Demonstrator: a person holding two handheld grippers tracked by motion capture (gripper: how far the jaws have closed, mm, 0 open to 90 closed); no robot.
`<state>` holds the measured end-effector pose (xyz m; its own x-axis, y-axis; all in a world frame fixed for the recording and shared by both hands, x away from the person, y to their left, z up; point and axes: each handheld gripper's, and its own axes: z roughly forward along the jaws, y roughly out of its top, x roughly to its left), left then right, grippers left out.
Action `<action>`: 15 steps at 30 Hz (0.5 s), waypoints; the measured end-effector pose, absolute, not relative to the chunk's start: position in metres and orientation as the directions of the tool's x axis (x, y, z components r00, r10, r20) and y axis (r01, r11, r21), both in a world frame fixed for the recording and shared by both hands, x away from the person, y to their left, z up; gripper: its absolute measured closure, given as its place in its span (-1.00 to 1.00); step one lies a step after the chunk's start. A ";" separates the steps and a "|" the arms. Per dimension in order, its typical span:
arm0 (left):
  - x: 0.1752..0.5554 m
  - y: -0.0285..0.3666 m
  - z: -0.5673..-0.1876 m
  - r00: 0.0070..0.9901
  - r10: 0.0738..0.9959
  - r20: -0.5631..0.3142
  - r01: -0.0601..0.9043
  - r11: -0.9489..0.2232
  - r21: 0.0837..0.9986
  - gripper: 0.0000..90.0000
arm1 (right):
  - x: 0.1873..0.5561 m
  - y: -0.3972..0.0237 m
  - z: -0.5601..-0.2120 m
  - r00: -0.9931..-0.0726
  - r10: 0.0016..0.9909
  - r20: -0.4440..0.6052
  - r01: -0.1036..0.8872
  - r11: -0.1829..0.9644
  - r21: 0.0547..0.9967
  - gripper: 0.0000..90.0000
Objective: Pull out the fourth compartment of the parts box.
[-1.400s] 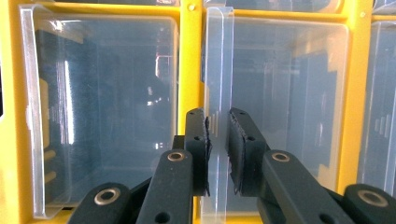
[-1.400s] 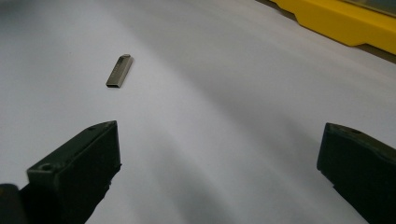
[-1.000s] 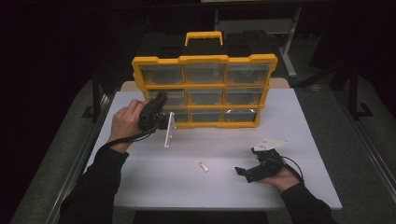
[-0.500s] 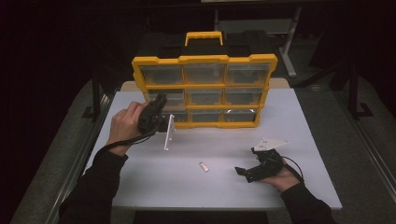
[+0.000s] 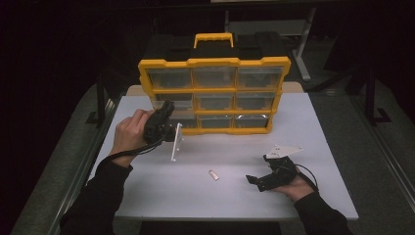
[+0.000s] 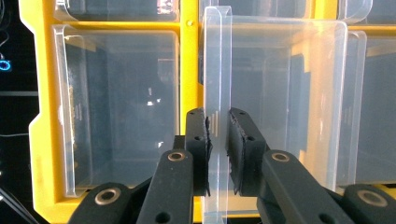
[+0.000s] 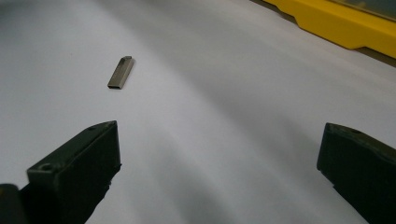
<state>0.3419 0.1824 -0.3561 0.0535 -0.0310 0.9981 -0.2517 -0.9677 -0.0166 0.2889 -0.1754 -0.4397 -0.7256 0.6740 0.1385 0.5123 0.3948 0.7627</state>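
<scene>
Nearest the person, the right gripper (image 5: 259,180) rests low on the white table (image 5: 323,127) at its front right, held in the right hand (image 5: 293,183). The right gripper view shows its jaws spread wide with nothing between them, only bare tabletop.

Ahead of those jaws lies a small metal USB stick (image 7: 120,72), flat on the table. In the right gripper view its long axis runs away from the camera, leaning slightly right, with the open end nearer. The high view shows the same stick (image 5: 213,175) as a short sliver between the two hands, well apart from both grippers; its detail cannot be made out there.

Farther back on the left, the left hand (image 5: 128,134) holds the left gripper (image 5: 173,133) level, pointed at the yellow organizer (image 5: 215,62). The left gripper view shows what the high view does not: the pads (image 6: 243,140) are clamped on the thin front wall of a clear plastic drawer (image 6: 280,102). The drawer is drawn out of the organizer, its body reaching away from the camera toward the cabinet. In the high view the drawer's front panel (image 5: 176,143) stands upright, its long edge vertical, just before the bottom-left bay.

Behind it, the organizer stands upright at the table's far edge, its handle (image 5: 214,39) on top.
</scene>
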 end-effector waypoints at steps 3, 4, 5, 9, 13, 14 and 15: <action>0.340 0.183 -0.356 0.055 -0.032 0.998 -0.251 -0.968 -0.017 0.76 | 0.289 -0.176 -0.440 -0.725 0.675 0.139 0.513 0.395 0.762 -1.00; 0.339 0.183 -0.356 0.055 -0.032 0.998 -0.254 -0.967 -0.017 0.76 | 0.289 -0.176 -0.440 -0.724 0.676 0.140 0.514 0.393 0.763 -1.00; 0.339 0.183 -0.356 0.055 -0.034 0.998 -0.252 -0.968 -0.019 0.76 | 0.289 -0.176 -0.440 -0.724 0.675 0.140 0.514 0.392 0.763 -1.00; 0.336 0.183 -0.356 0.056 -0.032 0.998 -0.255 -0.967 -0.017 0.76 | 0.289 -0.176 -0.440 -0.725 0.675 0.140 0.513 0.393 0.764 -1.00; 0.333 0.183 -0.356 0.055 -0.032 0.998 -0.258 -0.966 -0.017 0.76 | 0.289 -0.176 -0.439 -0.724 0.675 0.140 0.513 0.392 0.764 -1.00; 0.333 0.183 -0.356 0.055 -0.034 0.998 -0.256 -0.966 -0.019 0.76 | 0.289 -0.176 -0.439 -0.723 0.676 0.142 0.514 0.389 0.764 -1.00; 0.332 0.183 -0.356 0.055 -0.032 0.998 -0.258 -0.966 -0.016 0.76 | 0.289 -0.176 -0.439 -0.723 0.676 0.141 0.513 0.390 0.765 -1.00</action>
<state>0.3319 0.1833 -0.3560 0.0550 -0.0317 0.9980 -0.2584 -0.9659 -0.0164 0.2888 -0.1759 -0.4392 -0.7235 0.6757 0.1413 0.5132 0.3895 0.7648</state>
